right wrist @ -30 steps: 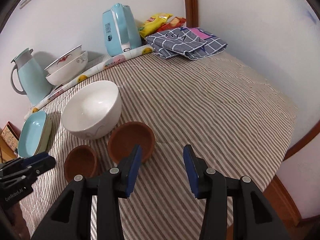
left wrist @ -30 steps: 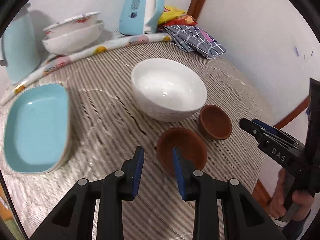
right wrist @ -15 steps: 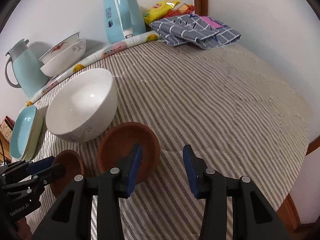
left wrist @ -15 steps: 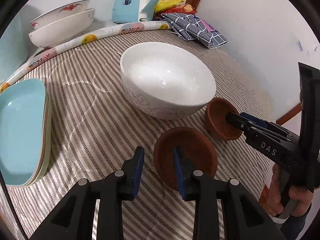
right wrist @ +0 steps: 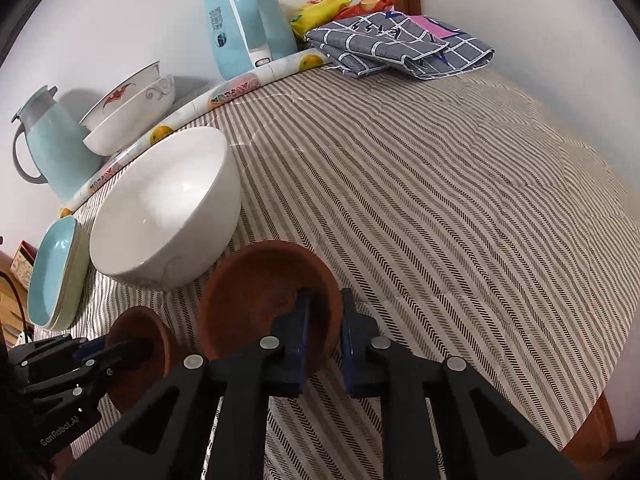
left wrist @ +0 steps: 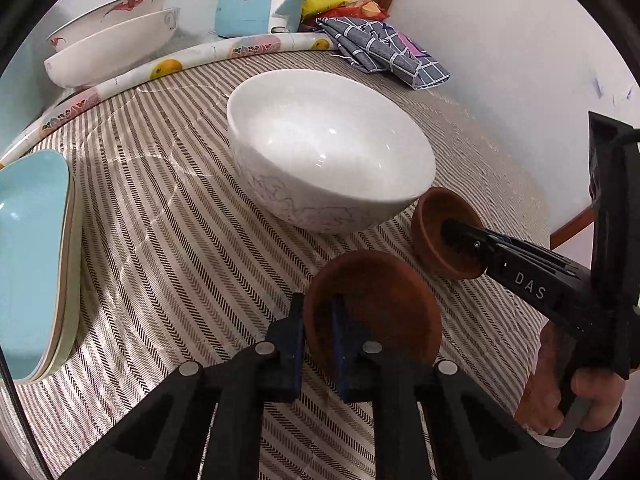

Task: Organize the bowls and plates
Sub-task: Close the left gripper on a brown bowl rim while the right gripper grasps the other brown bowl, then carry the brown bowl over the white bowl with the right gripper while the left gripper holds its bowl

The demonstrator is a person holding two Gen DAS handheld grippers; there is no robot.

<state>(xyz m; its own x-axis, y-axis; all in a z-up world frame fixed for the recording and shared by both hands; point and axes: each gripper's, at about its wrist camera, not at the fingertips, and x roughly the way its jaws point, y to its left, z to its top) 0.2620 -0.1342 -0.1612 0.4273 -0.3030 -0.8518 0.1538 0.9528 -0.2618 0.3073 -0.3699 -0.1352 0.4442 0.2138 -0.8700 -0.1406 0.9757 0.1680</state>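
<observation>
Left wrist view: left gripper (left wrist: 318,320) is clenching the left brown bowl (left wrist: 384,300) by its near rim, one finger inside, one outside. Right gripper (right wrist: 325,312) is pinching the right brown bowl (right wrist: 256,280) the same way. Both bowls are sitting on the striped cloth (right wrist: 440,200), side by side. White bowl (left wrist: 328,148) is lying just ahead of both finger pairs, probably the nesting target.

L jaws astride brown bowl (left wrist: 376,312) rim
</observation>
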